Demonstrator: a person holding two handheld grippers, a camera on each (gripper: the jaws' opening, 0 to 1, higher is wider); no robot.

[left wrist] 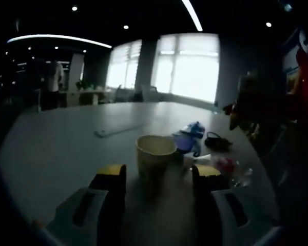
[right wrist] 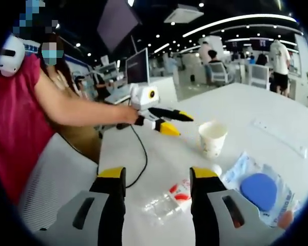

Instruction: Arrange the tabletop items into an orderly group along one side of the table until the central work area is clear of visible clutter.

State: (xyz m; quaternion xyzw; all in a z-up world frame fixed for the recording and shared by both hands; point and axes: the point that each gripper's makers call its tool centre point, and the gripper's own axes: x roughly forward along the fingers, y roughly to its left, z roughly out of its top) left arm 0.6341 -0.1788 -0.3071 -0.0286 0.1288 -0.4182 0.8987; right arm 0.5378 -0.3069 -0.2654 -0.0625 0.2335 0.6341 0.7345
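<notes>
The cup stands upright on the table, and I take it as the landmark. The left gripper has its jaws open, just before the cup, not touching it. Behind the cup lies a blue packet, and beyond that a dark item. In the right gripper view, the right gripper is also open, holding nothing; a clear wrapper lies between its jaws, nearer than the cup.
</notes>
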